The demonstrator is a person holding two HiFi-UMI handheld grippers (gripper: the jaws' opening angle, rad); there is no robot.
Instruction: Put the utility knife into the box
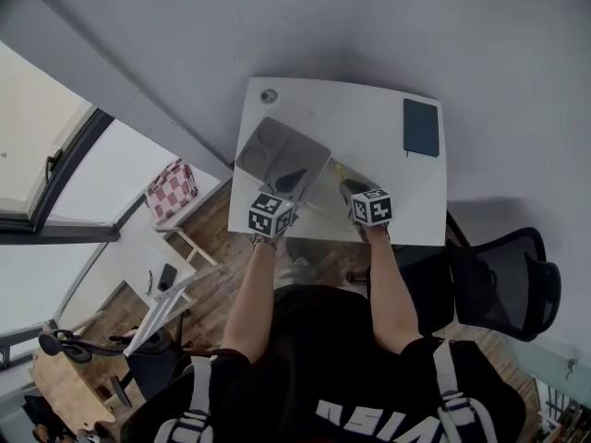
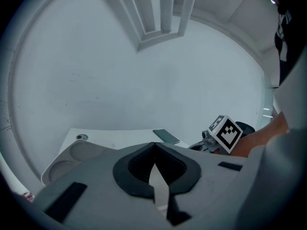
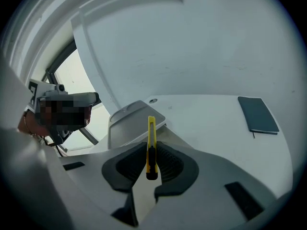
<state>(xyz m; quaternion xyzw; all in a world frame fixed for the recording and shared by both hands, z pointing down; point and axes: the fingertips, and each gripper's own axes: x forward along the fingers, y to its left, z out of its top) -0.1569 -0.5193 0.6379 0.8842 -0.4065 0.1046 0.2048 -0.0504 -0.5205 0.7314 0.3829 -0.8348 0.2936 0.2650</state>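
Note:
My right gripper (image 3: 151, 128) is shut on a yellow utility knife (image 3: 151, 147), which points forward from between the jaws towards the grey box (image 3: 130, 122). In the head view the knife (image 1: 340, 170) sticks out ahead of the right gripper (image 1: 354, 188), just right of the box (image 1: 277, 150) on the white table (image 1: 369, 109). My left gripper (image 2: 154, 145) is shut with nothing in it, held over the box's near edge (image 2: 67, 159). The head view places the left gripper (image 1: 286, 192) at the box's front side.
A dark notebook (image 1: 421, 127) lies at the table's far right corner, also in the right gripper view (image 3: 259, 115). A round cable grommet (image 1: 269, 95) sits at the far left. A black office chair (image 1: 512, 280) stands to the right of the person.

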